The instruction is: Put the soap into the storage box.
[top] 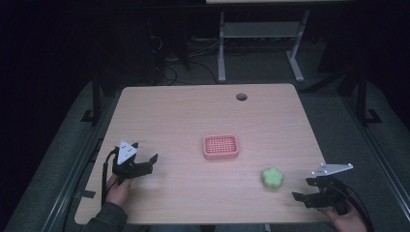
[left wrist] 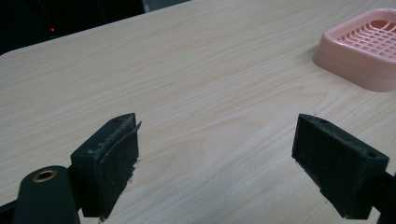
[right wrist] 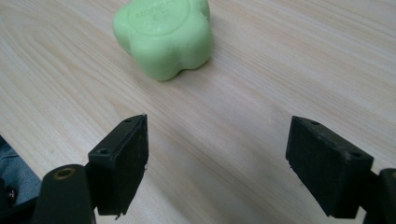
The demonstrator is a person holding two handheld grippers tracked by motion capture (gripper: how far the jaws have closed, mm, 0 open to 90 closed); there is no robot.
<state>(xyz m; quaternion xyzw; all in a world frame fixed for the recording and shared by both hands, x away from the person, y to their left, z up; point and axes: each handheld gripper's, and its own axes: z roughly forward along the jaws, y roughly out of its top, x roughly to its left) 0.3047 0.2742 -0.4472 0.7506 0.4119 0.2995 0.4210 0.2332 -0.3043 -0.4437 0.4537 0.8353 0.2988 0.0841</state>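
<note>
A pale green flower-shaped soap (top: 272,178) lies on the wooden table (top: 193,116) at the front right; it appears close up in the right gripper view as the green soap (right wrist: 164,35). A pink slotted soap dish (top: 221,146) sits near the table's middle and shows as the pink dish (left wrist: 362,49) at the upper right of the left gripper view. My right gripper (top: 303,189) rests just right of the soap, open, with bare table between its jaws (right wrist: 217,163). My left gripper (top: 147,163) sits at the front left, open and empty (left wrist: 217,158).
A round cable hole (top: 241,96) is set in the table near its far edge. Behind the table stands a white desk frame (top: 261,43) on a dark floor with cables. A hand and sleeve (top: 113,203) hold the left gripper.
</note>
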